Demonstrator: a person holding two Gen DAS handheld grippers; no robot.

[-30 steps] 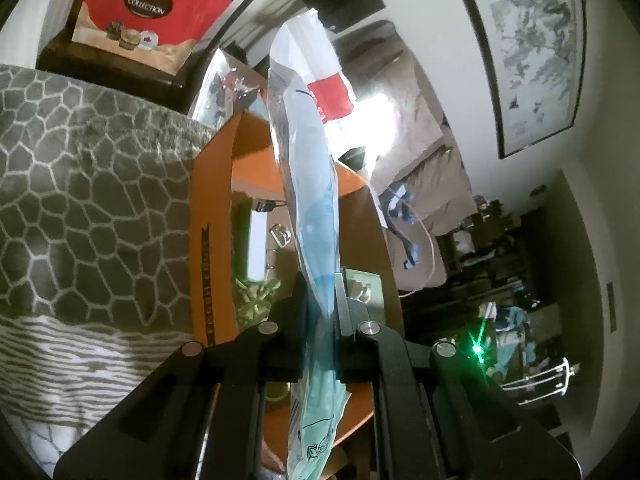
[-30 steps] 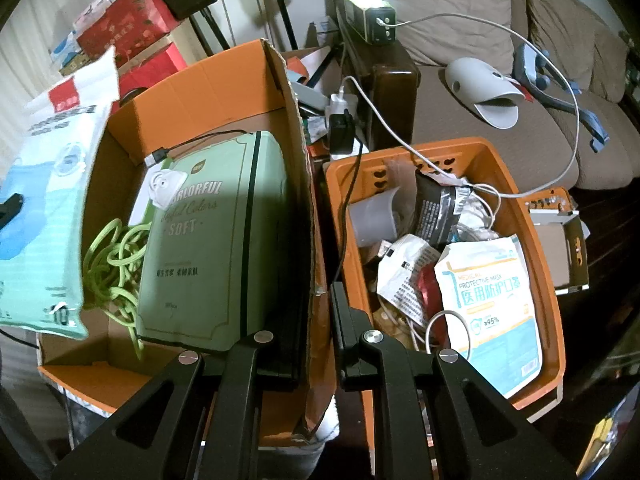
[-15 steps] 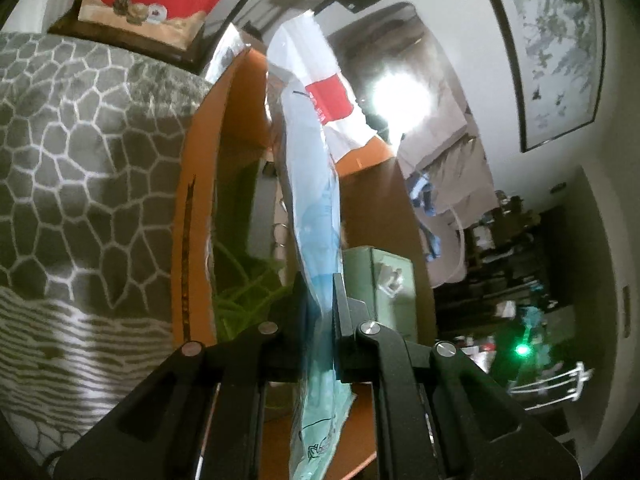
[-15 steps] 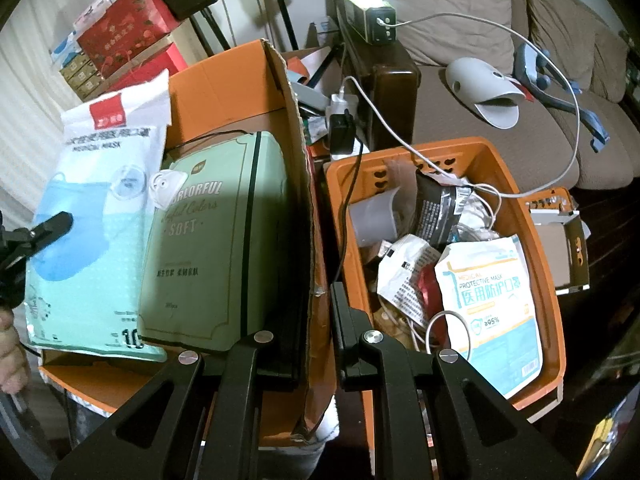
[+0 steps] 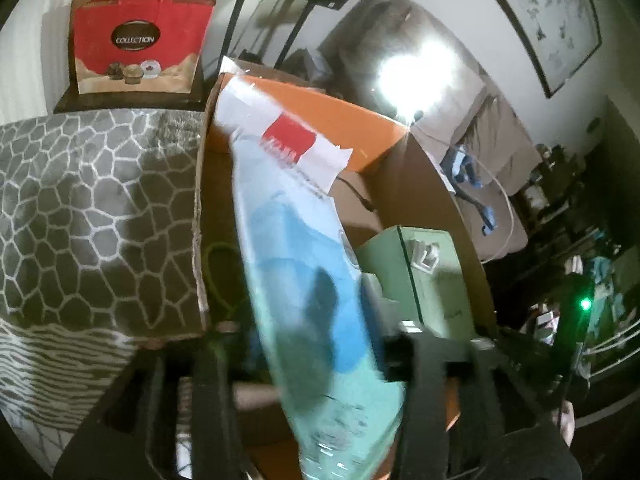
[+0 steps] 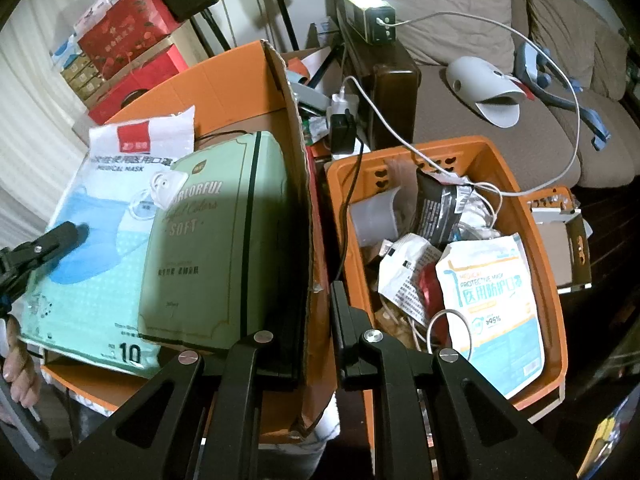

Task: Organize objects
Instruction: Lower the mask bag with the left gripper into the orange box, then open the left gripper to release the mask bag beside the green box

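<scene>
The mask pack is lying between the jaws of the left gripper, which are opening; the pads are standing clear of it on both sides, so the pack is being released, not pressed. In the right wrist view the mask pack is seen resting inside the cardboard box, flat against the green pack on its right, with one finger of the left gripper lying over its blue print. Left of the left jaws a grey patterned cloth is being seen, and past them a red gift bag.

The right gripper is being kept clenched on the box's right wall, which is running up between its jaws. Right of those jaws an orange basket is sitting just beside the box, holding another mask bag and cables. Beyond the basket a sofa is being seen.
</scene>
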